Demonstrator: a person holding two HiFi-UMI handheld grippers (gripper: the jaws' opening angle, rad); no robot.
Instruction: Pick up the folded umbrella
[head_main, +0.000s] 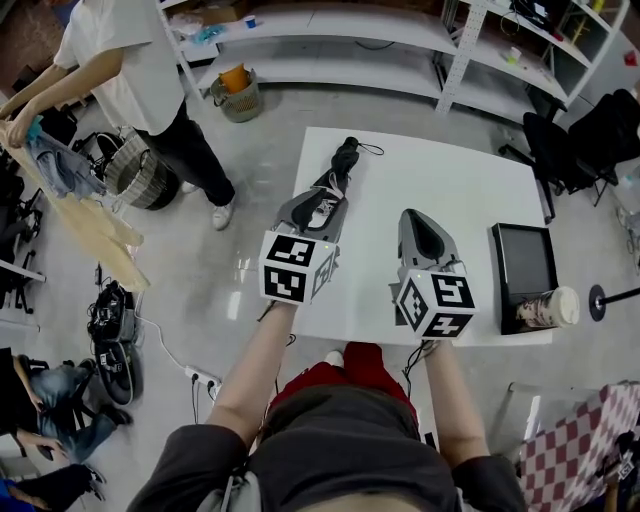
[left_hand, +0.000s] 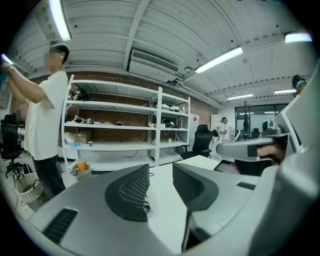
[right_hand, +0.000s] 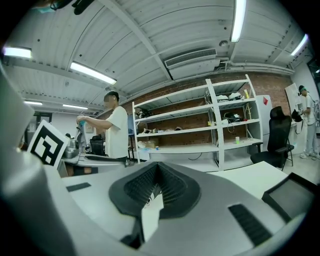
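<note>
One umbrella (head_main: 345, 160), seemingly; left gripper (head_main: 322, 200), right gripper (head_main: 417, 218).

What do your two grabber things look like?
Both are smooth grey plastic. The left gripper and right gripper each carry a white cube printed with black square markers. Their jaws have dark ribbed pads. The person wears a dark grey short-sleeved top.

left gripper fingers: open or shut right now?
Open. In the left gripper view the left gripper has its fingers standing apart, the white table shows through the gap, and nothing is pinched between them.
</note>
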